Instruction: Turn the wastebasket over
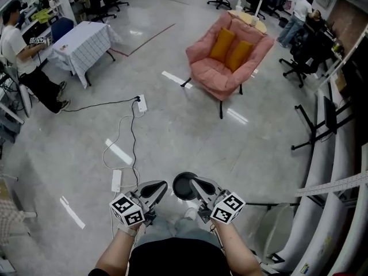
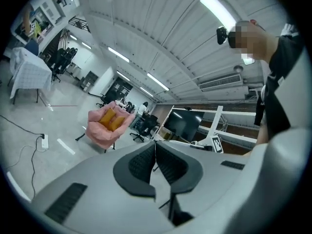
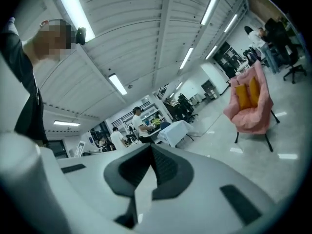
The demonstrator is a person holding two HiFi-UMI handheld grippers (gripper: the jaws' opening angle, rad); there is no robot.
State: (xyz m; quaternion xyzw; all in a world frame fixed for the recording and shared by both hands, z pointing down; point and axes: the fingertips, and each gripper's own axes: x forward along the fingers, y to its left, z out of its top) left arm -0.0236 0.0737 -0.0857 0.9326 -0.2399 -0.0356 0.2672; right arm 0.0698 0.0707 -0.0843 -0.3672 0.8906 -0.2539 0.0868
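While I hold both grippers up level in front of me, neither has anything in it. The left gripper (image 1: 155, 191) has its jaws pressed flat together on nothing, and the right gripper (image 1: 200, 187) is the same, pads meeting with no gap.

The wastebasket (image 1: 181, 187) sits at six o'clock in the head view, a dark round shape on the floor (image 1: 172, 131), showing between the two sets of jaws and partly covered by the right one. I judge it lies well below them, close to my feet. I cannot tell whether I am looking into its mouth or at its base.

As I see it, the main risk is going down with the jaws closed. They would only knock the rim and send a light basket skidding across this glossy floor (it looks slick enough). A grip on one side alone could let it swing or drop halfway through the turn. The black cable (image 1: 133, 145) trails in from eleven o'clock and ends near the basket, so a rolling basket could snag on it. The pink armchair (image 1: 229, 62) at one o'clock is well apart and no concern.
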